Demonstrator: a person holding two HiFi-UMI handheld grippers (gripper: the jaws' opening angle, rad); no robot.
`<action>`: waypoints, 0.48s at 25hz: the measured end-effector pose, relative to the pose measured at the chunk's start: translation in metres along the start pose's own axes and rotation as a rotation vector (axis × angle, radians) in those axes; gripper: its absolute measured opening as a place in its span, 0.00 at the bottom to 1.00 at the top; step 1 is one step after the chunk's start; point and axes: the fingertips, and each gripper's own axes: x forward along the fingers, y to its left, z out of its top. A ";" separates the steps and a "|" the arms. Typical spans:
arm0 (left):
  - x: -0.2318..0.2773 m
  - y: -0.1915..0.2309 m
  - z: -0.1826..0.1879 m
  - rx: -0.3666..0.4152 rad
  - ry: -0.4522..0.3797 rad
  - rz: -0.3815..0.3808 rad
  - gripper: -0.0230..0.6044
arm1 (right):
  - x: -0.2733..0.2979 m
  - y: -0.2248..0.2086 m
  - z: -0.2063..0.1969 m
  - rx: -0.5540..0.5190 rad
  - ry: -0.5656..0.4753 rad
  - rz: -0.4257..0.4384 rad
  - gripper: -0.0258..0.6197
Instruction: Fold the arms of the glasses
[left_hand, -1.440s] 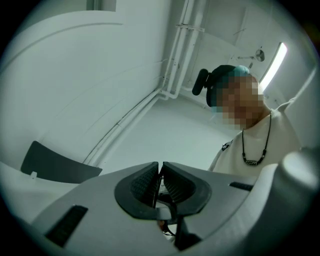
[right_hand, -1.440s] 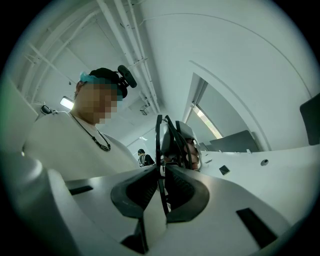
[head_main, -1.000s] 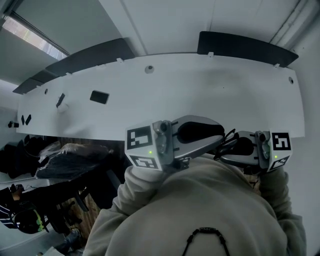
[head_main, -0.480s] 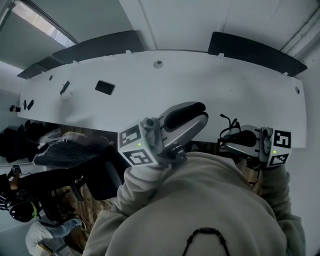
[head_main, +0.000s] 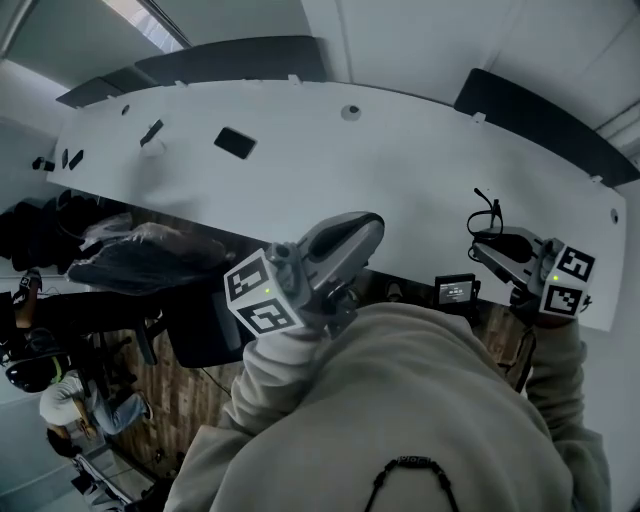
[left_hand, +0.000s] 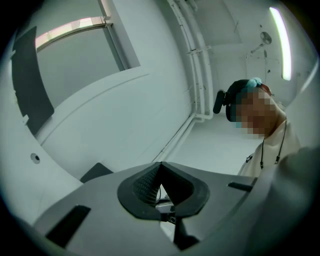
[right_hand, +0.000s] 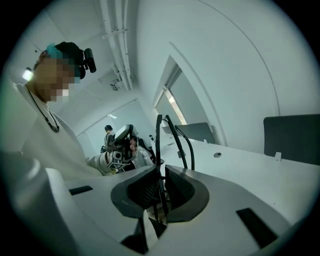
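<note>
The right tool (right_hand: 159, 187) grasps the glasses (right_hand: 158, 140), which stick out past its tips; the left tool (left_hand: 160, 167), clenched empty, sits well apart leftward.

text: none legible | left hand-held gripper (head_main: 368, 226), cube (head_main: 262, 295): black-and-white square marker patterns, no letters or digits | right hand-held gripper (head_main: 480, 243), cube (head_main: 568, 281): same kind of patterns | small dark device with lit screen (head_main: 456, 290): display too small to read

Black glasses (right_hand: 158, 145); grey right gripper (right_hand: 159, 187); white table (head_main: 400, 180) (beige sweatshirt (head_main: 420, 400)).
</note>
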 end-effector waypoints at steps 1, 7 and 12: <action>-0.006 0.003 -0.001 0.002 0.001 0.024 0.04 | 0.004 -0.003 0.000 -0.008 0.014 -0.001 0.13; -0.033 0.027 -0.042 -0.069 0.031 0.172 0.04 | 0.014 -0.017 -0.014 -0.068 0.114 -0.021 0.13; -0.042 0.019 -0.050 -0.084 0.032 0.195 0.04 | 0.025 -0.031 -0.030 -0.097 0.198 -0.041 0.13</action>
